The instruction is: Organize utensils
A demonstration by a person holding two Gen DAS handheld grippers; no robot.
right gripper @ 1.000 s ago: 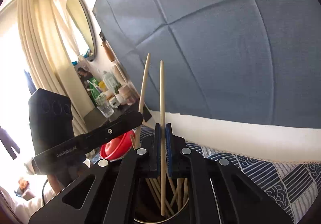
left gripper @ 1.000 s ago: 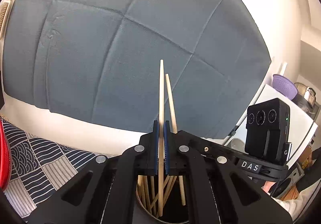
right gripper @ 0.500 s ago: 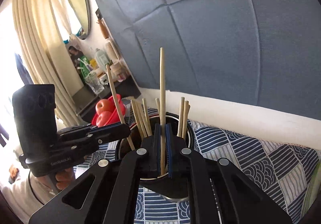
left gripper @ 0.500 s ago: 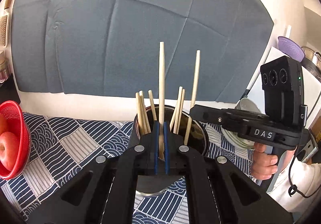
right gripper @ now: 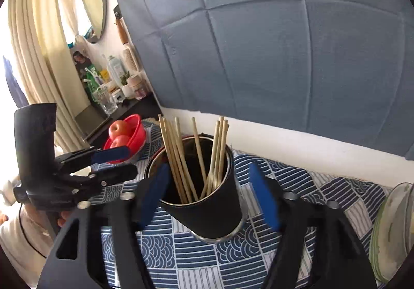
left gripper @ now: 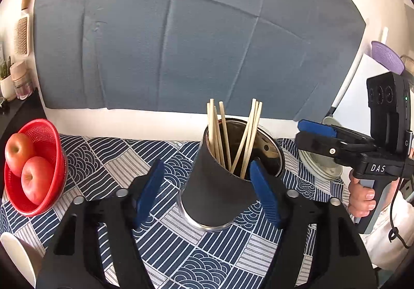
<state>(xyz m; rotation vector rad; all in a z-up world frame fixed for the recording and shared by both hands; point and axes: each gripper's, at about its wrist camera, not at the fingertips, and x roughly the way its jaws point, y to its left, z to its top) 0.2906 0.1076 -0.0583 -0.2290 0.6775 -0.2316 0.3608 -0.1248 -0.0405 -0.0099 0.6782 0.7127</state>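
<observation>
A black metal-rimmed holder cup point(left gripper: 217, 195) stands on the blue patterned tablecloth, with several wooden chopsticks point(left gripper: 234, 139) upright in it. It also shows in the right wrist view point(right gripper: 209, 208) with the chopsticks point(right gripper: 196, 157). My left gripper point(left gripper: 207, 193) is open and empty, its blue pads either side of the cup. My right gripper point(right gripper: 209, 195) is open and empty, also straddling the cup. The right gripper shows at the right of the left wrist view point(left gripper: 318, 133), and the left gripper at the left of the right wrist view point(right gripper: 111, 162).
A red basket point(left gripper: 44, 167) with two apples sits at the left on the tablecloth point(left gripper: 165, 245). Stacked plates point(right gripper: 390, 232) lie at the right. A grey padded panel point(left gripper: 196, 38) rises behind. A white object point(left gripper: 18, 255) is at the near left.
Both grippers let go of their chopsticks, which now stand in the cup, and both have opened wide and drawn back so the whole cup shows.
</observation>
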